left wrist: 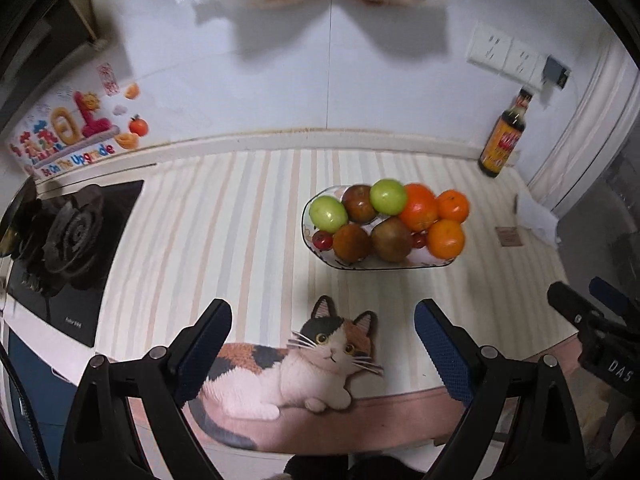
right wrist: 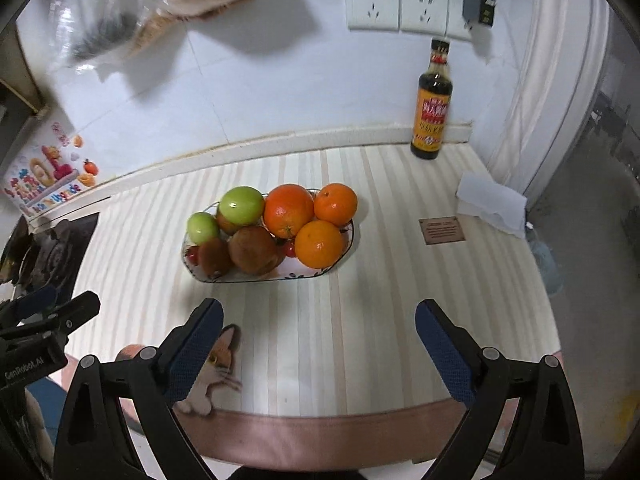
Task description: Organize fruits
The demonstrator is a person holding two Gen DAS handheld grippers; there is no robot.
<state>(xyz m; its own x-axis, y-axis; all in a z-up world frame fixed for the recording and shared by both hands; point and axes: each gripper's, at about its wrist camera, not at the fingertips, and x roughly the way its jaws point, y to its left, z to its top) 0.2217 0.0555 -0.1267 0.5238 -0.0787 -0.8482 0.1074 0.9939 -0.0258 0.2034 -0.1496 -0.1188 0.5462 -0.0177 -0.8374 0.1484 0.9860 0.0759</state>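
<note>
My left gripper [left wrist: 323,340] has its jaws wide apart w/ nothing between them, hanging over the cat-shaped mat [left wrist: 288,376] at the counter's near edge. Right gripper [right wrist: 319,338]: same, spread and empty, over bare striped cloth [right wrist: 360,320]. Both sit back from the fruit, I'd guess so the whole plate reads clearly. Ahead of both: oval plate [right wrist: 192,270] piled w/ oranges [right wrist: 319,244], green apples [right wrist: 242,205], brown fruit, cherry tomatoes. Approach looks clear. Beyond, right: soy sauce bottle [right wrist: 434,108], folded paper [right wrist: 492,204]. Far left: gas burner [left wrist: 72,236].

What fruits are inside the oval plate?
The oval plate holds three oranges, two green apples, brownish fruits and small red ones. Anything underneath stays hidden.
</note>
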